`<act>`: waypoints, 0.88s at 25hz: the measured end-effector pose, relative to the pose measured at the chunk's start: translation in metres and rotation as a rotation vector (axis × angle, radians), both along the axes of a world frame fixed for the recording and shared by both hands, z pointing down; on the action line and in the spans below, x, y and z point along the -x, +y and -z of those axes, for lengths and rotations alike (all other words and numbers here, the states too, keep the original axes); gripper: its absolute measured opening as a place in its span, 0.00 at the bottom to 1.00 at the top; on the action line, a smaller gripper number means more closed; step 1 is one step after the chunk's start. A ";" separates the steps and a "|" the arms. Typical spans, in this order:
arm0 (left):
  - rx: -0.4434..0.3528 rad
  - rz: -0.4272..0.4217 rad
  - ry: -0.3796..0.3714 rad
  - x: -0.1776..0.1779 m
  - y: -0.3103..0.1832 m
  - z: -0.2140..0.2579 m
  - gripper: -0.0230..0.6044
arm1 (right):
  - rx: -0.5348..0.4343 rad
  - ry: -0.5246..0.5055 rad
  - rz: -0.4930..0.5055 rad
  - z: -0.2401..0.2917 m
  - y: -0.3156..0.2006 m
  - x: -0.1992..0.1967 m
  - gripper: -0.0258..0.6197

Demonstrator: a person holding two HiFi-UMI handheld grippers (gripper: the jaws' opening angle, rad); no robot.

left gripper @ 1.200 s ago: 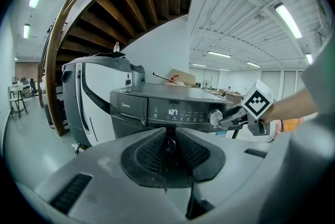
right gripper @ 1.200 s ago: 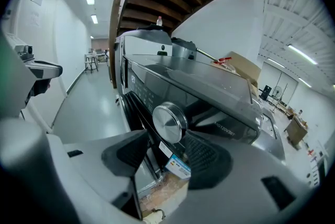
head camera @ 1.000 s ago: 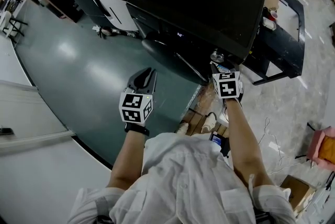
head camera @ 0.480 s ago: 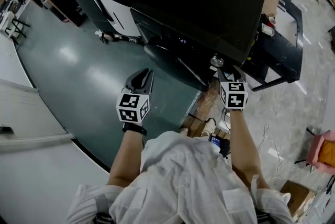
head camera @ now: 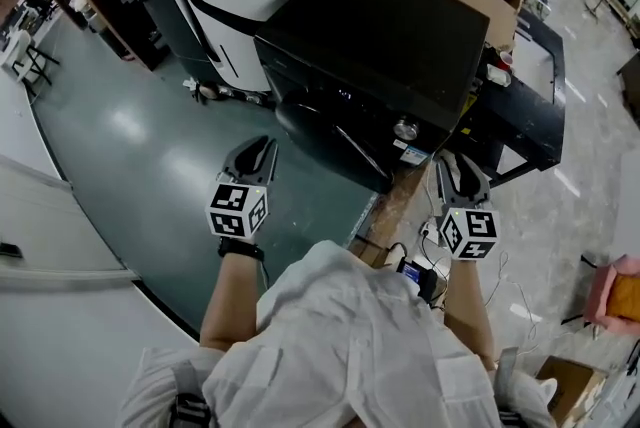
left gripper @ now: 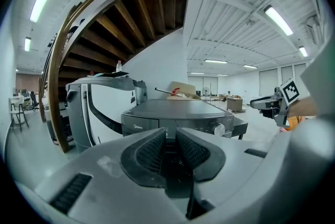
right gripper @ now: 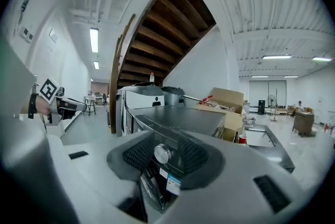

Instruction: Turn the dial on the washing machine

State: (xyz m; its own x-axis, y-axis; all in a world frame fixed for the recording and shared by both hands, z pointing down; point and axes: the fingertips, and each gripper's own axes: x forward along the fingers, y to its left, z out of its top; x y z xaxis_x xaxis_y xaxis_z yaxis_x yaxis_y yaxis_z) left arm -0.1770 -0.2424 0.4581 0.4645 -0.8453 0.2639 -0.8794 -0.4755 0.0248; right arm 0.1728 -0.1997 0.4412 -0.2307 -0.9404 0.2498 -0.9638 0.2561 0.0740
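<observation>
Nearest, the right gripper [head camera: 457,168] has its jaws spread, and in its own view the dial [right gripper: 162,154] shows between the pads [right gripper: 137,155], beyond them and untouched. Its markings are too small to read. It sits at the right of the washing machine [head camera: 390,36] front panel, its axis level, facing the person. The left gripper [head camera: 262,149] is empty, with only a narrow slit between its jaws.

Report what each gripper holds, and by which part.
Nothing is held. The left tongs and right tongs are empty; the dial sits ahead, untouched.
</observation>
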 end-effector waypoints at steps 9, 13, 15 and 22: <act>-0.115 0.010 0.015 0.004 0.004 0.037 0.13 | -0.114 0.006 0.000 0.037 0.039 -0.008 0.04; -0.152 -0.017 0.030 -0.003 0.009 0.052 0.13 | -0.125 0.024 0.007 0.046 0.046 -0.007 0.04; -0.159 -0.028 0.034 -0.006 0.012 0.054 0.13 | -0.130 0.032 0.002 0.049 0.048 -0.008 0.04; -0.153 -0.051 0.042 -0.018 0.017 0.053 0.13 | -0.138 0.028 -0.005 0.057 0.057 -0.010 0.04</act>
State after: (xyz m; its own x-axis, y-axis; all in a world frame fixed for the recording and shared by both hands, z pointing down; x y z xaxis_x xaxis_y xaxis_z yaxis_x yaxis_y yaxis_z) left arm -0.1590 -0.2256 0.4047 0.5162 -0.8490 0.1134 -0.8535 -0.5209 -0.0148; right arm 0.1829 -0.1431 0.3841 -0.2211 -0.9673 0.1243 -0.9620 0.2373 0.1351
